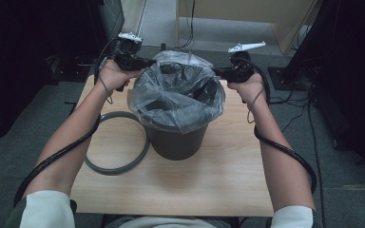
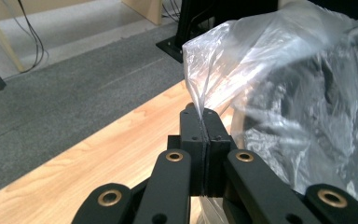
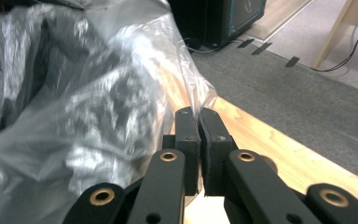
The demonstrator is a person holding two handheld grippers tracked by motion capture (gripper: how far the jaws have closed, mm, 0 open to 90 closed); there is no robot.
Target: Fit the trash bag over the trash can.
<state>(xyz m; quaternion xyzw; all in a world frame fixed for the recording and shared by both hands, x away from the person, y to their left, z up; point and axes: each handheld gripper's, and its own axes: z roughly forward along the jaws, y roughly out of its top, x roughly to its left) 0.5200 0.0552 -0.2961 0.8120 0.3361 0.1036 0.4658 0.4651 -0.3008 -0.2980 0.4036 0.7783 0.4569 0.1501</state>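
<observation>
Beside the bin (image 1: 177, 137), grey ring (image 1: 116, 142), wooden table (image 1: 218, 185)

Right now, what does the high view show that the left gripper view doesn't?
High view alone: the grey ring lying on the table left of the bin, plus both hands and the right gripper. Left gripper view alone: the left gripper with its jaws shut on a pinch of bag edge. Both: the clear bag and the wooden table.

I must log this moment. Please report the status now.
Left claw and right claw shut on bag. Bag in bin. Ring beside bin, not blocking.
</observation>
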